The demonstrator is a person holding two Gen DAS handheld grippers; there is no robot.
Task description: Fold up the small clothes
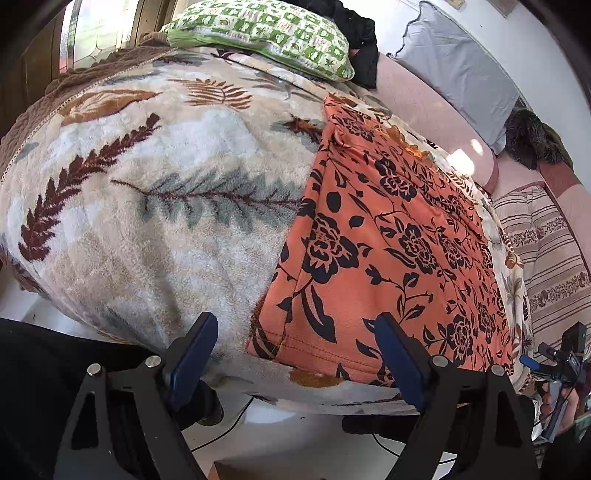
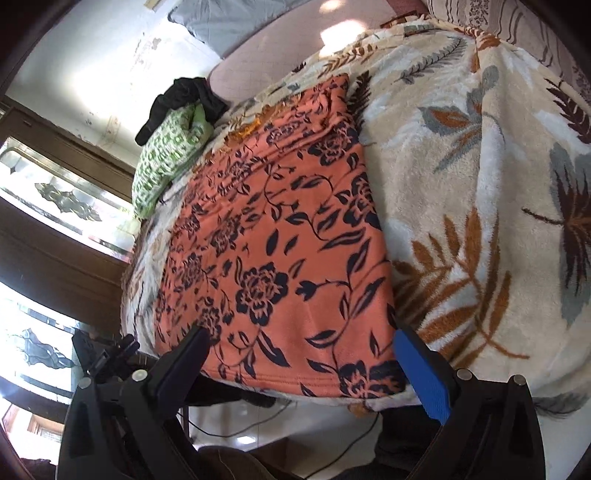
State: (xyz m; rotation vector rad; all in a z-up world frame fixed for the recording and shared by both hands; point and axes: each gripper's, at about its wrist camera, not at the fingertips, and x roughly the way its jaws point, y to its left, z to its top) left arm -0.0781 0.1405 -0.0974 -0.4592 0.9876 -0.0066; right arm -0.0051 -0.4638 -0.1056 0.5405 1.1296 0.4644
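Observation:
An orange garment with a black flower print (image 1: pixel 388 236) (image 2: pixel 288 240) lies flat on a fleece blanket with a leaf pattern (image 1: pixel 147 192) (image 2: pixel 461 184). Its hem runs along the bed's near edge. My left gripper (image 1: pixel 295 332) is open and hovers at the garment's near left corner, one blue pad on each side, with no contact visible. My right gripper (image 2: pixel 301 347) is open too. It hangs over the hem near the right corner, with nothing pressed between its pads. Each gripper shows at the edge of the other's view: the right gripper (image 1: pixel 561 354) and the left gripper (image 2: pixel 107 354).
A green checked pillow (image 1: pixel 266 33) (image 2: pixel 166 155) with black clothing (image 1: pixel 354 33) on it lies at the bed's far end. A grey pillow (image 1: pixel 461 62) and a striped cushion (image 1: pixel 546 251) lie to the right. White floor with cables (image 1: pixel 229 424) shows below the bed edge.

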